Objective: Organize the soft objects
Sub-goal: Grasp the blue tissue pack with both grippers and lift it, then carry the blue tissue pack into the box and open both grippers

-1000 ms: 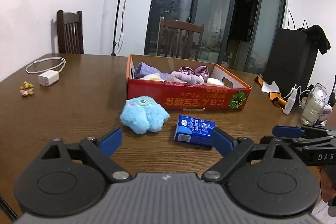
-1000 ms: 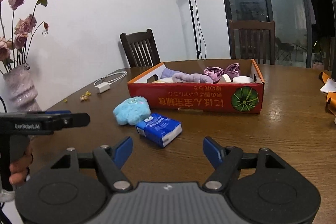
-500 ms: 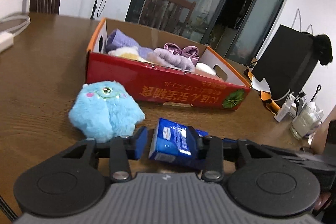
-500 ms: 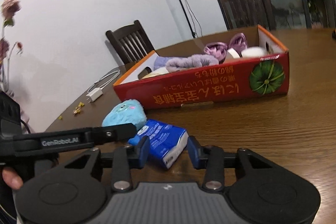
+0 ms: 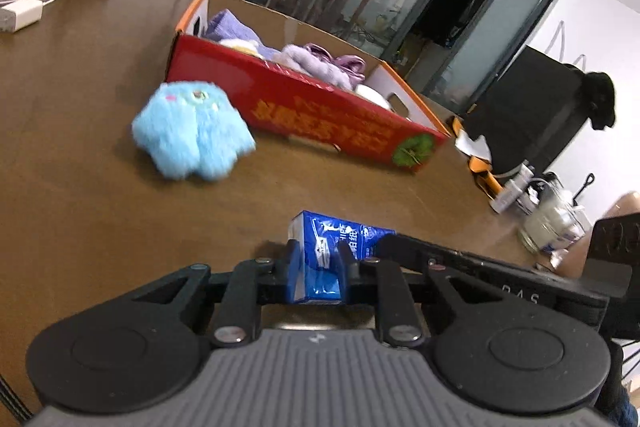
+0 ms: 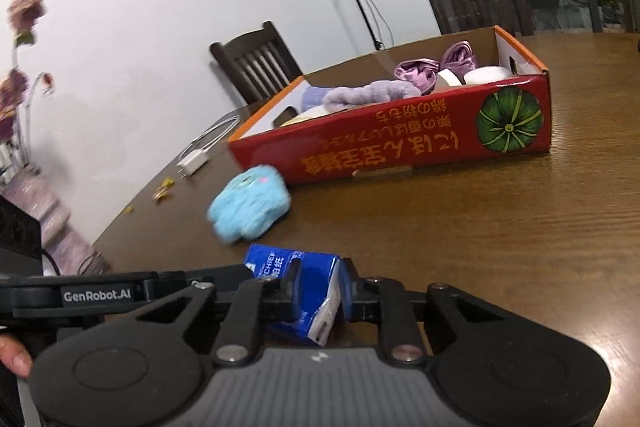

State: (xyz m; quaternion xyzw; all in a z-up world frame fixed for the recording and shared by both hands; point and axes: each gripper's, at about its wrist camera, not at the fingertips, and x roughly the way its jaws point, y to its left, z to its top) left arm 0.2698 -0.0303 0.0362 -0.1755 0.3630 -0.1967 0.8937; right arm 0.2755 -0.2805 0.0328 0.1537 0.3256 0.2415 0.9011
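Note:
A blue tissue pack [image 5: 352,233] lies on the brown table close in front of me, and both grippers grip it from opposite ends. My left gripper [image 5: 320,263] has its jaws closing, pads pressed on one end. My right gripper [image 6: 320,281] is closing too, and the pack [image 6: 268,261] crumples between its pads. A fluffy light-blue plush [image 5: 192,135] sits loose on the table beyond, beside the red cardboard box [image 5: 312,103]. The box [image 6: 400,151] holds purple and cream soft items.
A white charger with its cable [image 5: 20,15] lies far left on the table, with small yellow bits [image 6: 164,187] near it. A glass jar [image 5: 552,227] and small bottles stand at the right edge. A vase of flowers [image 6: 20,131] stands left. Dark chairs surround the table.
Both grippers dropped toward the table and went from wide open to closed on the blue tissue pack, one at each end. The views rolled; the plush and the box stayed put.

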